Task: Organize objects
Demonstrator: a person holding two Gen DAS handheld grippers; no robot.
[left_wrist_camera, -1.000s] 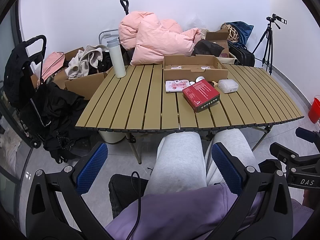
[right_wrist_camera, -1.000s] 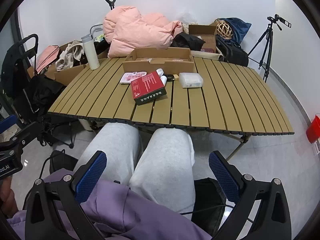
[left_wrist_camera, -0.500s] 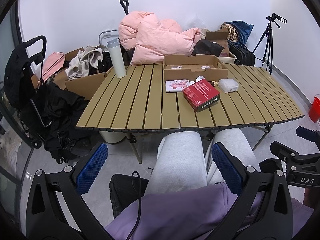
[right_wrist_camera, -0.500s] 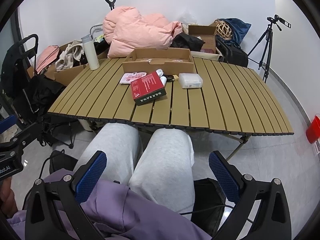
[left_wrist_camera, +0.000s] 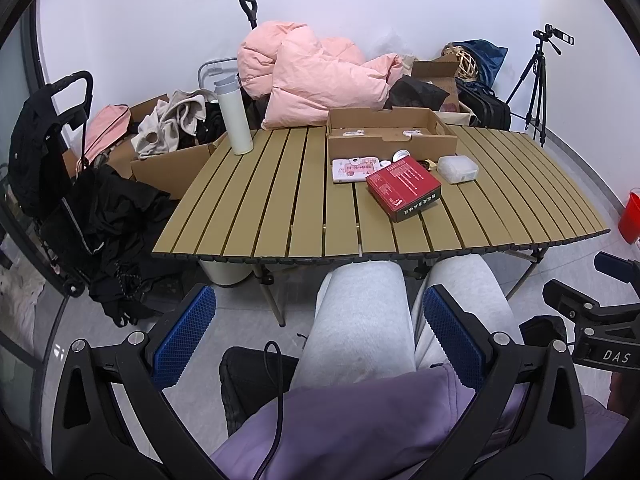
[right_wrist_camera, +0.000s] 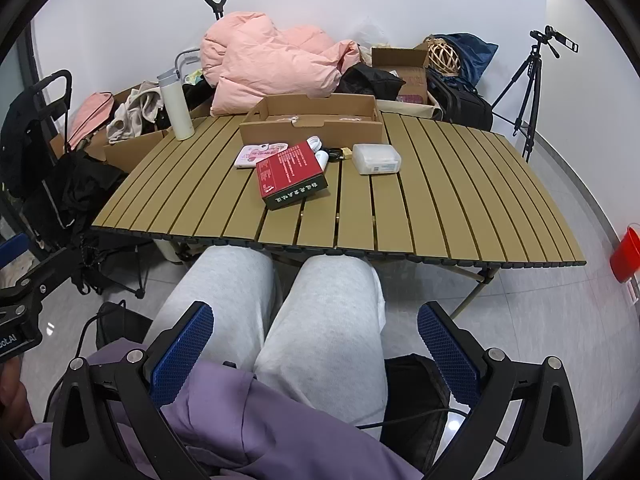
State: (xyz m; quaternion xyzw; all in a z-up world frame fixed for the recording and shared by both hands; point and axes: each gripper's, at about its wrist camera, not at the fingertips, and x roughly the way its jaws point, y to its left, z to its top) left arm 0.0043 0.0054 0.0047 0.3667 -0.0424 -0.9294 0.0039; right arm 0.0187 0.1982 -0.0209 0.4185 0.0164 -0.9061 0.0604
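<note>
Slatted desk [left_wrist_camera: 280,200] stands ahead of both claws, beyond the person's knees. Left claw [left_wrist_camera: 320,332] and right claw [right_wrist_camera: 316,340] hang released, gripping nothing. Far ahead lies the red box [right_wrist_camera: 291,174], long axis slanting away rightward, nearer than the cardboard tray [right_wrist_camera: 312,120], pink packet [right_wrist_camera: 260,155] leftward, white case [right_wrist_camera: 376,159] rightward.
</note>
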